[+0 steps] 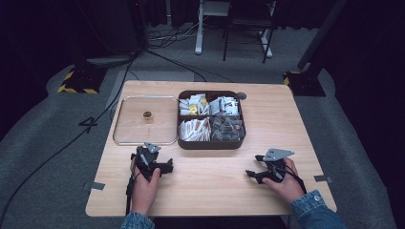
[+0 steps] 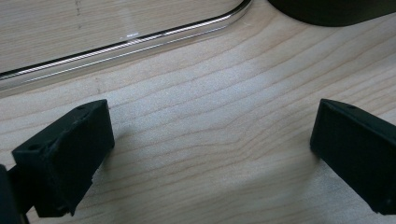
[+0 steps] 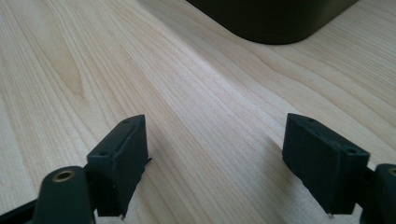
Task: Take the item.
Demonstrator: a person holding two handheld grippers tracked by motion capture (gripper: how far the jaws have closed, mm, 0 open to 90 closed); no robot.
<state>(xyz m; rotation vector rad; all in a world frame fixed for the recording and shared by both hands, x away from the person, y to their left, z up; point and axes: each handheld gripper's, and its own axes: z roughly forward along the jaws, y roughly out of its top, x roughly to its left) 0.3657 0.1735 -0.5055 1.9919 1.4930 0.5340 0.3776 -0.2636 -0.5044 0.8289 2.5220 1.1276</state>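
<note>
Both hands rest on the table near the dark box (image 1: 210, 143): left gripper (image 1: 167, 166) and right gripper (image 1: 252, 175) each gape wide, empty.

- Your left gripper (image 2: 212, 149) sits low over the table (image 2: 210, 121), jaws spread wide with nothing but bare wood grain between them.
- One finger (image 2: 70, 158) rises at lower left, the other (image 2: 359, 154) at the right edge.
- Ahead of you, a clear lid (image 2: 126, 44) with a shiny rim lies flat on the wood, its rounded corner near top centre.
- A dark box (image 2: 331, 9) peeks in at top right, just beside that corner.
</note>
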